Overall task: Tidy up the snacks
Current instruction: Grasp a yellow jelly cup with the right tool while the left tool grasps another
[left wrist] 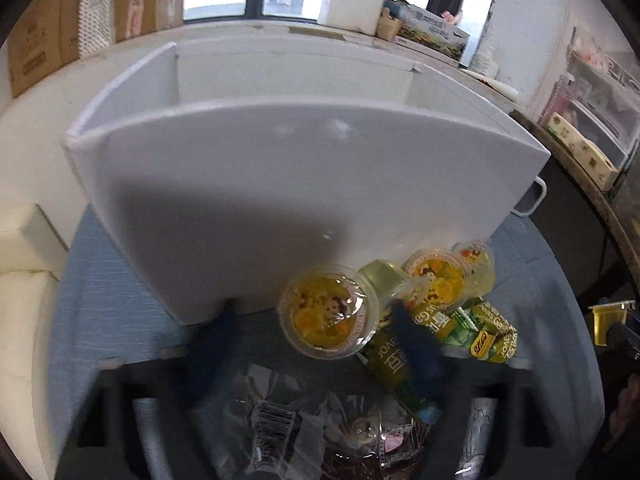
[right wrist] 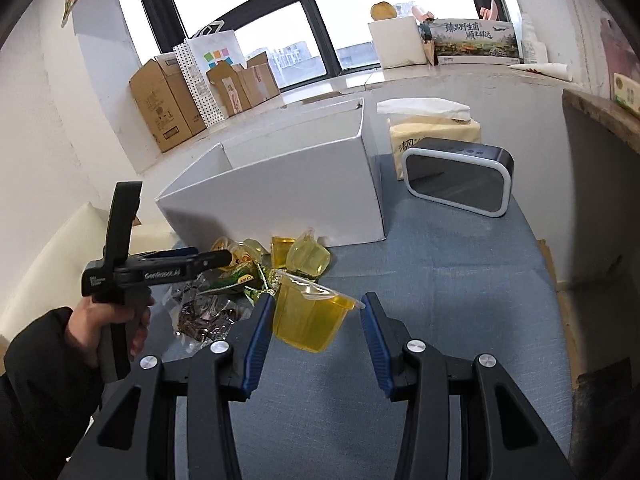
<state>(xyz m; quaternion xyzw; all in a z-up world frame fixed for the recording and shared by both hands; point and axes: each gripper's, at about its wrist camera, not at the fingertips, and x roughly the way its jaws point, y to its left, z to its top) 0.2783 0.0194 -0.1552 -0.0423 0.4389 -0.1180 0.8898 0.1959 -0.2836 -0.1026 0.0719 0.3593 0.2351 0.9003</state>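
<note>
The right tool (right wrist: 317, 312) grips a yellow plastic jelly cup (right wrist: 310, 318); carry it level over the far white cardboard box (right wrist: 280, 196) rim; the left tool (left wrist: 316, 332), part open and empty, hovers over the pile

The left hand-held gripper (right wrist: 216, 258) carries white lettering along its black body, roughly "GenRobot.ai". On the green snack packets (left wrist: 476, 330) heaped on the counter by the white box's front wall, fragments read "Flavor", "avor" and "Ga", beside Chinese characters too blurred to make out. The printed carton (right wrist: 474, 38) on the windowsill bears the large Chinese characters "臻品野生菌" and "顺丰鲜达".
</note>
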